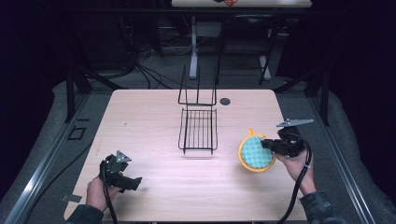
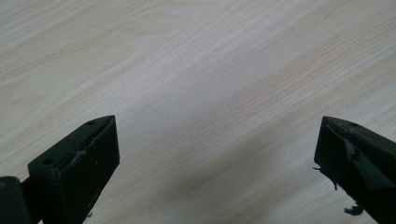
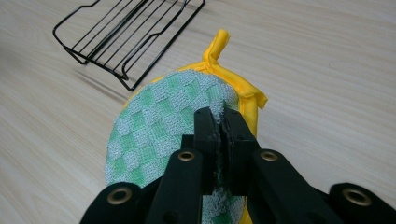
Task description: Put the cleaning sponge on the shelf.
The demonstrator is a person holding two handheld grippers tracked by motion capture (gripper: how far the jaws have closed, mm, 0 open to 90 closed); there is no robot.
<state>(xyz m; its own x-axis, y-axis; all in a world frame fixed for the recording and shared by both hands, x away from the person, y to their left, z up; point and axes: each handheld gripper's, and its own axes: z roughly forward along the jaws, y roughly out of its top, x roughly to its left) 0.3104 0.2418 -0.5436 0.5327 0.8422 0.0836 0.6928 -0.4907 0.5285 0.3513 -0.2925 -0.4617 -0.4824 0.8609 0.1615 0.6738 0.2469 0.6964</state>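
A dim room around one pale, lit table

We see a light wooden table (image 1: 154, 116) with a faint grain, brightly lit against surroundings that fall off into near black on both sides. Grey floor (image 1: 163, 77) lies beyond its far edge, crossed by loose dark cables (image 1: 149, 74). Past them stands a second table (image 1: 243, 3), its white leg (image 1: 193, 42) coming down to the floor, with dark frame legs (image 1: 268, 56) just beside it. Grey padding (image 1: 355, 154) runs along the right of our table, and a metal rail (image 1: 42, 163) runs along the left.
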